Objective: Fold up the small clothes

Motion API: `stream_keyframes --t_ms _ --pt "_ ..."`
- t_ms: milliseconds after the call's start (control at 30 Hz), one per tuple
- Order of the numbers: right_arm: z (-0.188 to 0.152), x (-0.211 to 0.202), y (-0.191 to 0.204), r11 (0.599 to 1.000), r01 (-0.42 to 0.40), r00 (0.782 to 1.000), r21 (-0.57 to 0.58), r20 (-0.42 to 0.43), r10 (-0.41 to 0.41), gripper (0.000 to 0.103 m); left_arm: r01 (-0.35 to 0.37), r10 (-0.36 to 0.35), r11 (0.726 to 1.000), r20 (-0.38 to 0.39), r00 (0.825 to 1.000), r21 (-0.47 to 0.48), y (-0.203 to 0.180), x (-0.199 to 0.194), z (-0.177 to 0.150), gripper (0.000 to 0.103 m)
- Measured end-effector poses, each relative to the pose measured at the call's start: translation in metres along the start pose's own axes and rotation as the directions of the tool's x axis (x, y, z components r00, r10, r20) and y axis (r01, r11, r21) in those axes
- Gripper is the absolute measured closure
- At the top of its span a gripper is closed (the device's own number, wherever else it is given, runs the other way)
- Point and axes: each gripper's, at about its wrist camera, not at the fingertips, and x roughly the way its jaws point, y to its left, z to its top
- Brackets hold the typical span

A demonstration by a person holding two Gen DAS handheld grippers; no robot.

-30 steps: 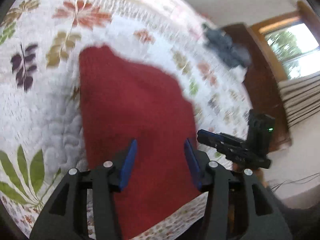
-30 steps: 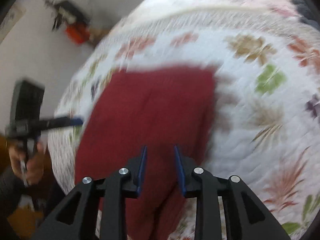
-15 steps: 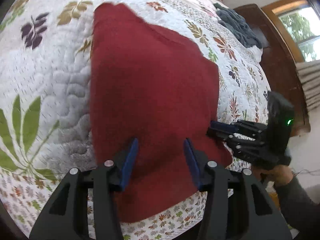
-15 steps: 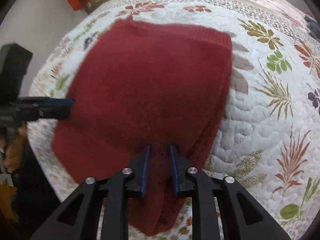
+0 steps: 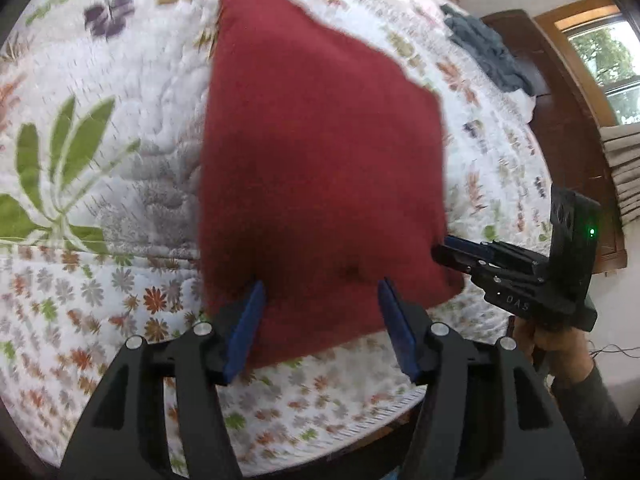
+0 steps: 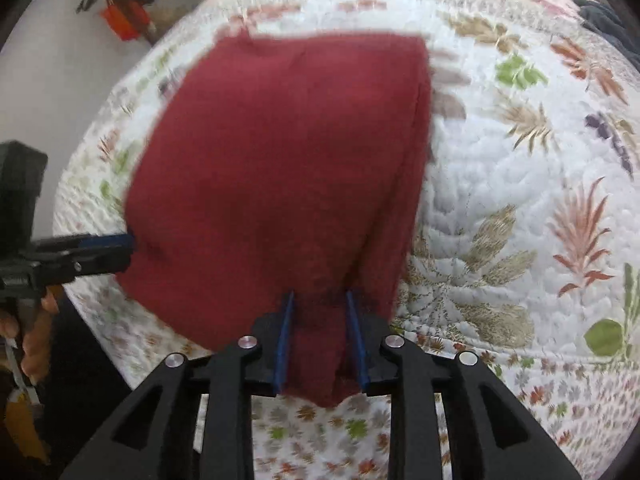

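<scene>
On the bed, across a white quilt (image 5: 152, 160) stitched in wavy lines and printed with leaves and small flowers, lies the red knitted garment (image 5: 320, 152) I am folding. Its cloth looks soft and fuzzy, a deep brick red, folded to a rough four-sided slab that narrows toward the far end; along its right side in the right wrist view I see stacked layers (image 6: 408, 184) of the fold.

From my left tongs (image 5: 320, 320), the blue-padded fingers (image 5: 246, 328) stand wide apart, one to each side of the near edge of the garment, with red cloth showing between them. I see no pinch on the fabric; these tongs are open.

My right tongs (image 6: 320, 336) are drawn in narrow on a bunched near corner of the garment, which hangs between the blue pads (image 6: 284, 340) and droops a little below them. They grip the cloth.

Each tool shows in the other's view: the right tongs (image 5: 460, 252) at the garment's near right corner, held by a hand (image 5: 548, 340); the left tongs (image 6: 108, 248) touching its left edge.

At the far right of the bed sits a crumpled grey-blue cloth (image 5: 484, 52), well apart, beside a dark wooden headboard (image 5: 560, 120). Motion blur softens much of the detail.
</scene>
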Motion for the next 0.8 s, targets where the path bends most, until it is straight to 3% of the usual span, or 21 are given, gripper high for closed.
stream_keyframes --t_ms 67,133,200,267,300,400,467,567,600,700,800 --pt "-0.003 -0.021 0.003 1.0 0.008 0.999 0.016 0.037 -0.009 0.076 -0.034 0.033 0.999 0.038 0.999 0.025 -0.011 -0.021 -0.005 0.036" --pt "-0.011 -0.041 0.007 0.999 0.017 0.998 0.027 0.067 -0.019 0.058 -0.086 0.081 0.995 0.09 0.993 0.056 -0.022 -0.044 -0.016 0.028" --pt "-0.022 -0.062 0.014 0.998 0.033 0.995 0.044 0.095 -0.038 0.031 -0.16 0.149 0.985 0.149 0.978 0.069 -0.034 -0.072 -0.035 0.02" --pt "-0.041 -0.085 0.024 0.996 0.074 0.991 0.057 0.111 -0.08 0.022 -0.237 0.216 0.968 0.203 0.955 0.082 -0.046 -0.099 -0.055 0.007" --pt "-0.049 -0.095 0.029 0.994 0.093 0.988 0.062 0.116 -0.1 0.019 -0.276 0.25 0.957 0.223 0.942 0.092 -0.053 -0.109 -0.064 0.007" --pt "-0.076 -0.133 0.051 0.984 0.158 0.976 0.082 0.137 -0.169 0.013 -0.364 0.322 0.926 0.294 0.9 0.099 -0.076 -0.144 -0.095 0.006" --pt "-0.087 -0.162 0.069 0.972 0.218 0.953 0.092 0.196 -0.232 0.006 -0.403 0.358 0.912 0.322 0.876 0.083 -0.089 -0.166 -0.11 0.006" --pt "-0.108 -0.207 0.097 0.93 0.344 0.885 0.129 0.287 -0.368 0.004 -0.428 0.387 0.902 0.345 0.855 0.049 -0.109 -0.197 -0.129 0.005" --pt "-0.114 -0.221 0.105 0.929 0.344 0.876 0.137 0.309 -0.371 0.004 -0.441 0.402 0.897 0.338 0.851 0.044 -0.117 -0.205 -0.134 0.004" --pt "-0.12 -0.252 0.118 0.947 0.291 0.884 0.133 0.341 -0.32 0.004 -0.466 0.411 0.882 0.364 0.836 0.073 -0.142 -0.232 -0.145 0.004" --pt "-0.124 -0.275 0.133 0.949 0.292 0.881 0.118 0.352 -0.315 0.004 -0.474 0.397 0.874 0.404 0.824 0.109 -0.167 -0.258 -0.157 0.004"
